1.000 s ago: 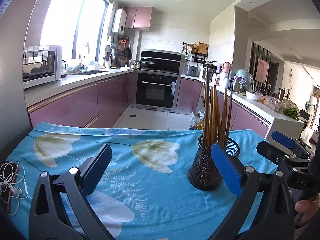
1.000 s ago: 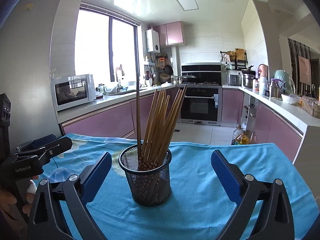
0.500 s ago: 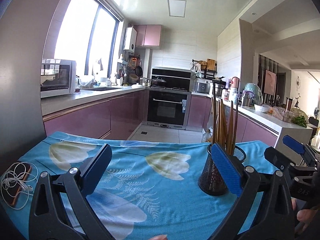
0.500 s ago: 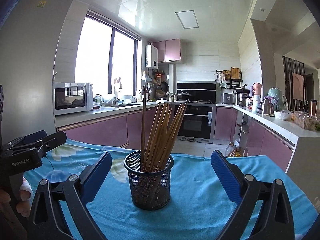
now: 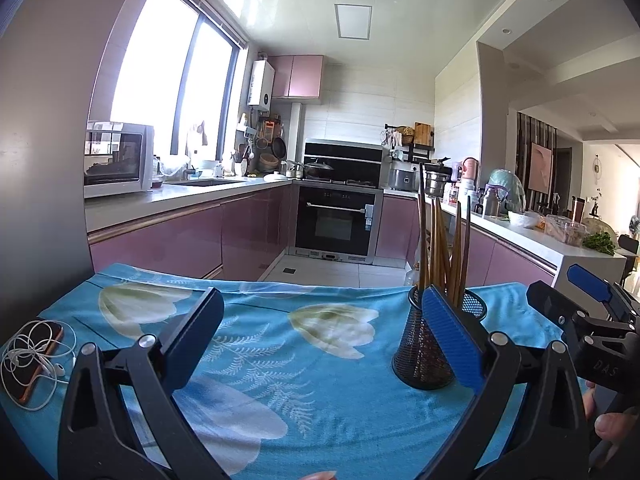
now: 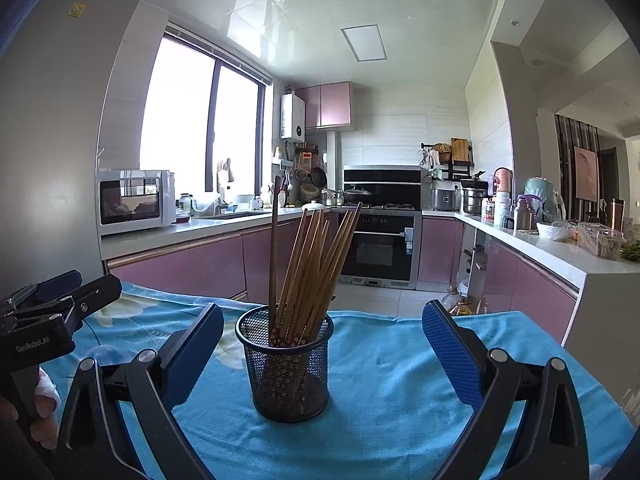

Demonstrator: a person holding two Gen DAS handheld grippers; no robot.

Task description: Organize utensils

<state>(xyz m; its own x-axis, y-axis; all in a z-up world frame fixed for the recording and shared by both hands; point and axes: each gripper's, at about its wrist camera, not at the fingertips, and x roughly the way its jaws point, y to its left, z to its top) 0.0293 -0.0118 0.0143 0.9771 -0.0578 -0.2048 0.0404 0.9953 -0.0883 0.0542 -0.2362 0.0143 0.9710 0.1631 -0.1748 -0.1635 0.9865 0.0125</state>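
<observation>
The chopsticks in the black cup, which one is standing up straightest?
The darker one at the left edge of the bundle in the mesh cup. It stands nearly upright and rises highest; the lighter chopsticks all lean right.

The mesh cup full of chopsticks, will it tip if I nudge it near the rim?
Probably. The mesh cup is narrow and looks light, while the chopsticks stand far above its rim and lean to one side. It sits on a soft cloth, so it would likely catch and topple, not slide.
</observation>
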